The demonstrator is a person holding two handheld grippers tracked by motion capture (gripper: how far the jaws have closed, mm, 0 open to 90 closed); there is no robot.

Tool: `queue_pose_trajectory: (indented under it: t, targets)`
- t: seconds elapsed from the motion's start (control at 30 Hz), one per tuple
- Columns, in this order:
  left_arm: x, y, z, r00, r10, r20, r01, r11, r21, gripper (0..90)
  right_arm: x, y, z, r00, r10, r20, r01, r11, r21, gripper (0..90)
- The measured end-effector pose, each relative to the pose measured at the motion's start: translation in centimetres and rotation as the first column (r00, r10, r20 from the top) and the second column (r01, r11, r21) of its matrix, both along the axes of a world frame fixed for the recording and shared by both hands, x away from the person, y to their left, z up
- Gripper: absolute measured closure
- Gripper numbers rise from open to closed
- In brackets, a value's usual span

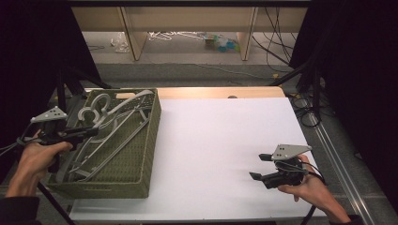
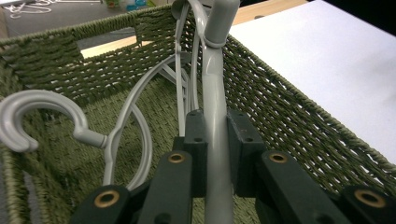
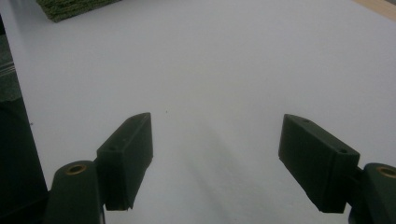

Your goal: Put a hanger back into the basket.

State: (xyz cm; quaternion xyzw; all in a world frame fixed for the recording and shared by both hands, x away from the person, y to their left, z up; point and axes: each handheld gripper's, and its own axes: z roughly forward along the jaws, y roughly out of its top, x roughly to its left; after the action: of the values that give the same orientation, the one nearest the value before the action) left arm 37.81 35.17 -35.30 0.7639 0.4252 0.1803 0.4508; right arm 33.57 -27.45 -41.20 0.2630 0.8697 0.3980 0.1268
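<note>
Hangers (image 1: pixel 108 136) of grey plastic lay piled in a green woven basket (image 1: pixel 141 154) that sat on the left part of the white desk (image 1: pixel 225 140), its near corner close to the desk's front edge. Left tongs (image 1: pixel 89 132) reached in over the basket's left rim from the person's left hand (image 1: pixel 35 159), and they were clamped on one hanger (image 2: pixel 215 140): in the left gripper view both black pads pressed against a grey bar that ran straight up between them to the far rim of the basket, where its thick rounded end stood above the weave. Beside that bar, to the left in the same view, a second hanger (image 2: pixel 116 135) showed its open hook, curled low against the basket's inner wall, and thinner grey arms crossed behind it. From above, the hangers leaned slantwise across the basket, hooks toward its far left corner. Right tongs (image 1: pixel 260 166) were well apart from all this, held in the right hand (image 1: pixel 305 187) near the desk's front right part, low over bare white surface. Their jaws stood wide apart with nothing between them, as the right gripper view made plain, and a corner of the basket sat far off at that view's top left.
</note>
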Motion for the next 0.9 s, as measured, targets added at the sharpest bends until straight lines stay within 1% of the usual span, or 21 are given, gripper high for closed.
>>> queue_pose_trajectory:
  t: [0.07, 0.1, 0.13, 0.17, 0.27, 0.3, 0.37, 0.4, 0.47, 0.5, 0.57, 0.6, 0.63, 0.67, 0.7, 0.73, 0.77, 0.8, 0.83, 0.87, 0.9]
  targets:
    - [0.1, -0.2, -0.3, 0.9999, -0.003, -0.015, 0.003, 1.0, 0.002, 79.3, 0.0, 0.0, 0.0, 1.0, 0.0, -0.002, 0.0, 1.0, -0.001, 26.8]
    - [0.3, -0.5, -0.6, 0.9994, 0.002, -0.034, -0.001, 1.0, 0.008, 79.3, 0.0, 0.0, 0.0, 1.0, 0.0, -0.003, 0.0, 1.0, -0.003, 26.8]
    - [0.3, -0.5, -0.6, 0.9994, 0.002, -0.034, -0.001, 1.0, 0.008, 79.3, 0.0, 0.0, 0.0, 1.0, 0.0, -0.003, 0.0, 1.0, -0.003, 26.8]
    - [0.6, -0.4, -0.8, 0.9983, -0.003, -0.058, 0.003, 0.9999, 0.011, 79.3, 0.0, 0.0, 0.0, 1.0, 0.0, -0.002, 0.0, 1.0, -0.003, 26.8]
    - [0.7, -0.1, -1.6, 0.9951, 0.021, -0.097, -0.025, 0.9988, -0.042, 79.3, 0.0, 0.0, 0.0, 1.0, -0.003, -0.007, 0.003, 1.0, -0.006, 26.8]
    - [0.7, -0.1, -1.6, 0.9951, 0.021, -0.097, -0.025, 0.9988, -0.042, 79.1, 0.0, 0.0, 0.0, 1.0, -0.003, -0.007, 0.003, 1.0, -0.006, 26.8]
    - [0.8, 0.3, -2.1, 0.992, 0.036, -0.121, -0.045, 0.9967, -0.067, 78.9, 0.0, 0.0, -0.1, 0.9999, -0.001, -0.01, 0.001, 1.0, -0.008, 26.8]
    - [1.0, 0.5, -2.4, 0.9899, 0.043, -0.136, -0.052, 0.9965, -0.066, 78.7, 0.1, 0.0, -0.1, 1.0, 0.005, -0.008, -0.005, 1.0, -0.008, 26.8]
    - [1.5, 0.7, -3.3, 0.9821, 0.091, -0.165, -0.103, 0.9928, -0.062, 78.0, 0.1, 0.0, -0.1, 1.0, 0.005, -0.009, -0.005, 0.9999, -0.009, 26.8]
    - [1.5, 0.7, -3.3, 0.9821, 0.091, -0.165, -0.103, 0.9928, -0.062, 77.7, 0.1, 0.0, -0.1, 1.0, 0.005, -0.009, -0.005, 0.9999, -0.009, 26.8]
    - [2.0, 0.7, -3.8, 0.9752, 0.131, -0.178, -0.138, 0.9899, -0.03, 76.7, 0.1, 0.0, -0.1, 1.0, 0.001, -0.006, -0.001, 1.0, -0.007, 26.8]
    - [2.3, 0.8, -4.1, 0.9695, 0.158, -0.187, -0.159, 0.9872, 0.012, 76.4, 0.1, 0.0, -0.1, 1.0, -0.001, -0.01, 0.001, 1.0, -0.008, 26.8]
    - [2.3, 0.8, -4.1, 0.9695, 0.158, -0.187, -0.159, 0.9872, 0.012, 76.2, 0.1, 0.0, -0.2, 1.0, -0.002, -0.009, 0.002, 1.0, -0.009, 26.8]
    - [2.4, 0.9, -4.2, 0.9654, 0.18, -0.188, -0.178, 0.9836, 0.03, 76.1, 0.1, 0.0, -0.2, 0.9999, -0.003, -0.012, 0.003, 1.0, -0.009, 26.8]
    - [2.5, 1.4, -4.3, 0.9625, 0.189, -0.194, -0.177, 0.9811, 0.078, 75.4, 0.1, -0.1, -0.2, 0.9999, -0.003, -0.012, 0.003, 1.0, -0.009, 26.8]
    - [2.5, 1.4, -4.3, 0.9625, 0.189, -0.194, -0.177, 0.9811, 0.078, 74.3, 0.1, -0.1, -0.2, 0.9999, -0.003, -0.012, 0.003, 1.0, -0.009, 26.8]
    - [2.7, 1.4, -4.5, 0.9584, 0.224, -0.176, -0.207, 0.9722, 0.109, 72.8, 0.0, -0.1, -0.2, 0.9998, -0.005, -0.017, 0.005, 1.0, -0.009, 26.8]
    - [2.7, 1.4, -4.5, 0.9584, 0.224, -0.176, -0.207, 0.9722, 0.109, 72.0, 0.0, -0.1, -0.2, 0.9998, -0.005, -0.017, 0.005, 1.0, -0.009, 26.8]
    - [2.8, 1.4, -4.8, 0.9564, 0.231, -0.178, -0.21, 0.9689, 0.131, 71.1, 0.1, 0.0, -0.2, 0.9999, 0.001, -0.011, -0.001, 1.0, -0.008, 26.8]
    - [3.0, 1.4, -5.0, 0.958, 0.233, -0.168, -0.21, 0.9674, 0.142, 70.4, 0.1, 0.0, -0.2, 0.9999, 0.001, -0.011, -0.001, 1.0, -0.008, 26.8]
    - [3.1, 1.3, -5.3, 0.9573, 0.244, -0.155, -0.226, 0.9658, 0.127, 69.6, 0.1, 0.0, -0.2, 0.9999, 0.003, -0.011, -0.003, 1.0, -0.008, 26.8]
